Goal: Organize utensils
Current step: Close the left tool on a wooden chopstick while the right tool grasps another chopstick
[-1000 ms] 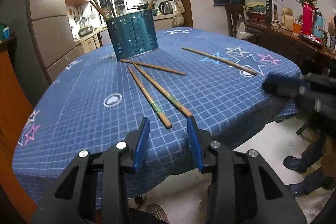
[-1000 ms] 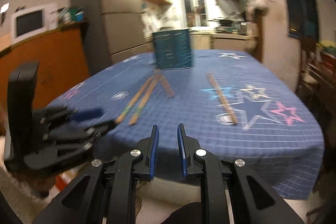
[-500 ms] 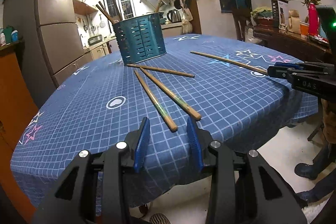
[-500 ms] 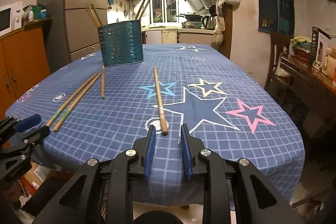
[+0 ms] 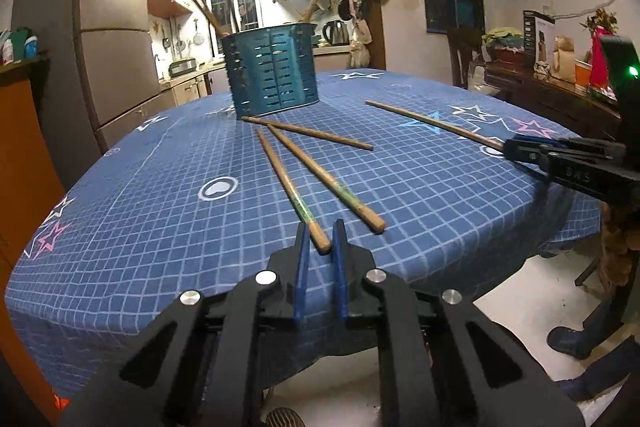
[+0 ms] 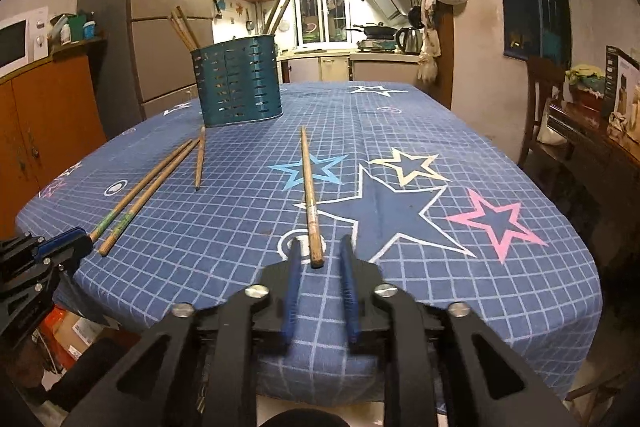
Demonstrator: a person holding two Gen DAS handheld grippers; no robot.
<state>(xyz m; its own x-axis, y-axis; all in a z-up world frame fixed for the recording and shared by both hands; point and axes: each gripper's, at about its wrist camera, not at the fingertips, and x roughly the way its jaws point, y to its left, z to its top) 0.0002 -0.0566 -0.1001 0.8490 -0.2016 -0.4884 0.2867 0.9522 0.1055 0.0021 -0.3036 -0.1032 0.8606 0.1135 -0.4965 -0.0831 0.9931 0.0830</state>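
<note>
Four wooden chopsticks lie loose on the blue star-printed tablecloth (image 6: 400,131), and nothing stands between them and the grippers. Three lie together toward the left, one crossing near the holder (image 5: 308,133), the other two (image 5: 326,183) running toward the near edge; the fourth chopstick (image 6: 309,187) lies apart on the right, over a pale blue star. Both grippers point forward and somewhat down over the near table edge. The left gripper (image 5: 319,241) has its jaws closing around the near end of the green-banded chopstick (image 5: 290,189); the right gripper (image 6: 319,249) is likewise closing, the lone chopstick's end between its pads (a gap shows either side). At the far end stands the teal slotted utensil holder (image 6: 237,83), upright, with several chopsticks (image 6: 183,27) leaning out of it.
</note>
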